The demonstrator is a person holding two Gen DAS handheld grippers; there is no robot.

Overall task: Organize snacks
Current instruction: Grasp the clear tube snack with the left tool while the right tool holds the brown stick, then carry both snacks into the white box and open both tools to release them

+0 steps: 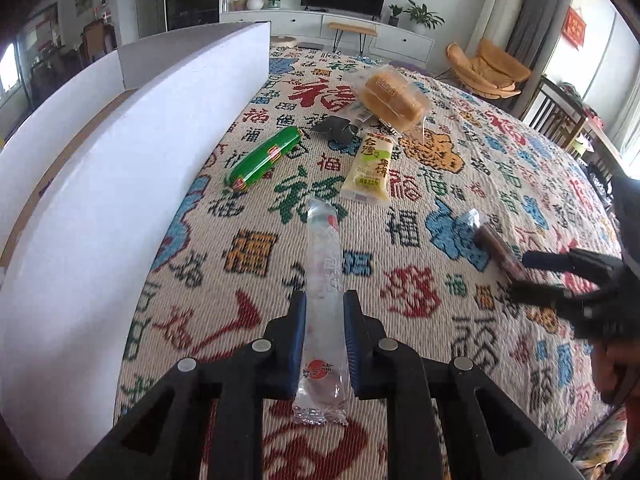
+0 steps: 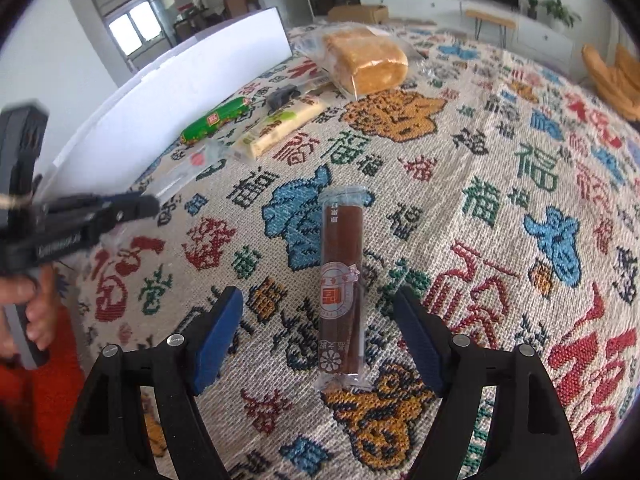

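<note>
My left gripper is shut on a long clear snack packet with a red round logo, its blue pads pressing on both sides. In the right wrist view that gripper shows at the left with the clear packet sticking out ahead of it. My right gripper stands open over a brown wrapped snack bar, which lies on the patterned cloth between the fingers, clear of both pads. The left wrist view shows the right gripper at the right edge, by the brown bar.
A tall white box wall runs along the left. Beyond lie a green sausage, a pale yellow packet, a bagged bread loaf and a small dark object. A hand grips the left tool.
</note>
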